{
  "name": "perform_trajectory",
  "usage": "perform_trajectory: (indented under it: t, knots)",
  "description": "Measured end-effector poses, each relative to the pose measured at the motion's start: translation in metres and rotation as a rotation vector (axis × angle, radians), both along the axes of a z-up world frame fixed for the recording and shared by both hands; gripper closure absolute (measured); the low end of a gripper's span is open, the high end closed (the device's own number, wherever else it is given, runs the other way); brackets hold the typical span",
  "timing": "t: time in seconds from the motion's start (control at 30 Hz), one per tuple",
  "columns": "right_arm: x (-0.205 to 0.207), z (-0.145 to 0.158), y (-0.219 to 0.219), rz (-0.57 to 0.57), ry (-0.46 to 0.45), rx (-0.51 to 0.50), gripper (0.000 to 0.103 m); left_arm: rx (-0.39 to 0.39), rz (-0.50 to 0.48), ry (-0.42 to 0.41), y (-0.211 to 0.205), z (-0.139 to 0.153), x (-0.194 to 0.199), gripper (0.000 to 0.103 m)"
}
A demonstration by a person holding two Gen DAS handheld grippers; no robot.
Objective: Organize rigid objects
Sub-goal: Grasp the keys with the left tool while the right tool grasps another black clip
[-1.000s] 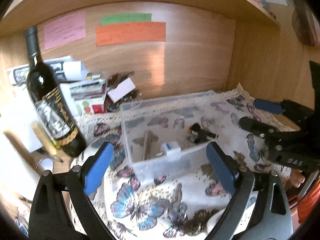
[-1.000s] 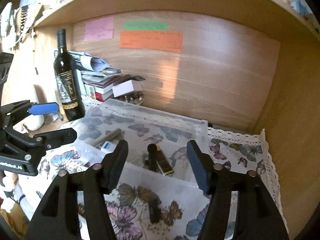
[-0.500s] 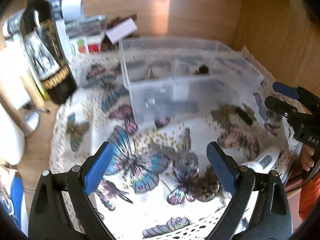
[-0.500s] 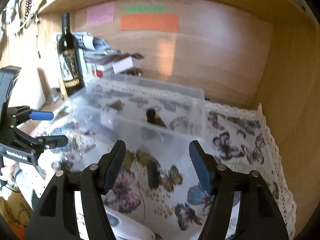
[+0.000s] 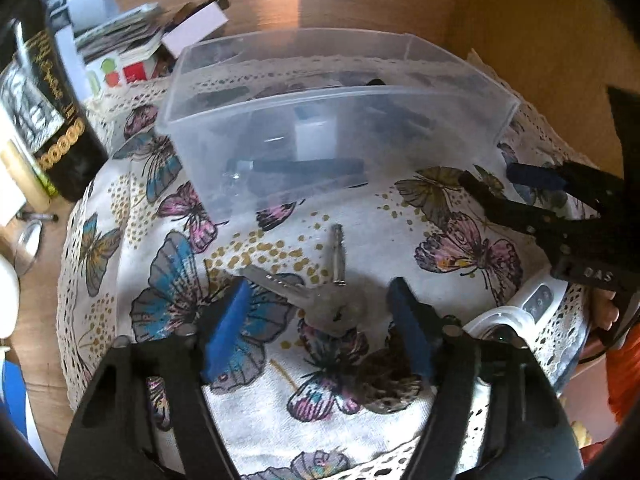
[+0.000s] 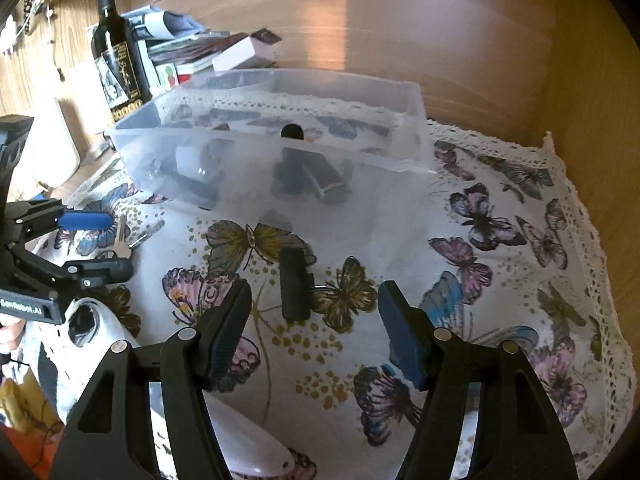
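Observation:
A clear plastic bin (image 5: 336, 96) stands on the butterfly cloth (image 5: 460, 240) and holds several small items. My left gripper (image 5: 316, 320) is open, low over a bunch of keys (image 5: 320, 300) that lies between its fingers. My right gripper (image 6: 314, 316) is open, with a small black stick-shaped object (image 6: 294, 288) on the cloth between its fingertips, in front of the bin (image 6: 280, 120). A white device (image 5: 532, 308) lies at the cloth's near right edge. A round speckled object (image 5: 388, 380) lies by the left gripper's right finger.
A dark wine bottle (image 6: 116, 56) stands left of the bin, with stacked papers and boxes (image 6: 208, 52) behind. Wooden walls close the back and right side (image 6: 580, 80). The cloth's lace edge (image 6: 608, 280) runs along the right.
Both grippers have tilted down and come lower toward the cloth. The keys now lie between the left fingers, and the black stick lies between the right fingers.

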State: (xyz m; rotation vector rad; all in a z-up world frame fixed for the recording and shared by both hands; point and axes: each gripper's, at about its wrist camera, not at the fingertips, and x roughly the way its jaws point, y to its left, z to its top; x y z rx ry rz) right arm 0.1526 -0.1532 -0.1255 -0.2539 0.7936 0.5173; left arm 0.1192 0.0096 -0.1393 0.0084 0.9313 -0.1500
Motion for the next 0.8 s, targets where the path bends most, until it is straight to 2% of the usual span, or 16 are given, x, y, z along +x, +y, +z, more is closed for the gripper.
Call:
perform_trajectory:
  t: [0.03, 0.1, 0.2, 0.27, 0.5, 0.53, 0.6, 0.8]
  knots:
    - [0.002, -0.002, 0.004, 0.01, 0.011, -0.008, 0.047, -0.003, -0.006, -0.002, -0.002, 0.0, 0.001, 0.046]
    - [0.006, -0.006, 0.009, 0.025, 0.032, -0.022, 0.054, -0.005, 0.0, -0.004, -0.003, 0.001, 0.001, 0.062]
    - [0.008, -0.009, 0.014, 0.034, 0.031, -0.037, 0.064, -0.012, 0.005, -0.011, -0.001, 0.0, 0.001, 0.075]
    - [0.007, -0.009, 0.016, 0.047, 0.03, -0.035, 0.079, -0.015, 0.013, -0.015, 0.002, 0.001, 0.001, 0.08]
    - [0.0, -0.001, 0.011, 0.035, -0.017, -0.015, 0.079, -0.018, 0.016, -0.043, 0.01, 0.008, -0.011, 0.081]
    - [-0.001, 0.001, 0.01, 0.031, -0.022, -0.006, 0.079, -0.018, 0.019, -0.054, 0.01, 0.011, -0.013, 0.094]
    - [-0.003, 0.005, 0.007, 0.025, -0.029, 0.013, 0.079, -0.031, 0.013, -0.065, 0.01, 0.018, -0.015, 0.103]
    - [-0.01, 0.021, 0.001, 0.019, -0.064, 0.059, 0.079, -0.022, 0.017, -0.14, 0.013, 0.04, -0.024, 0.103]
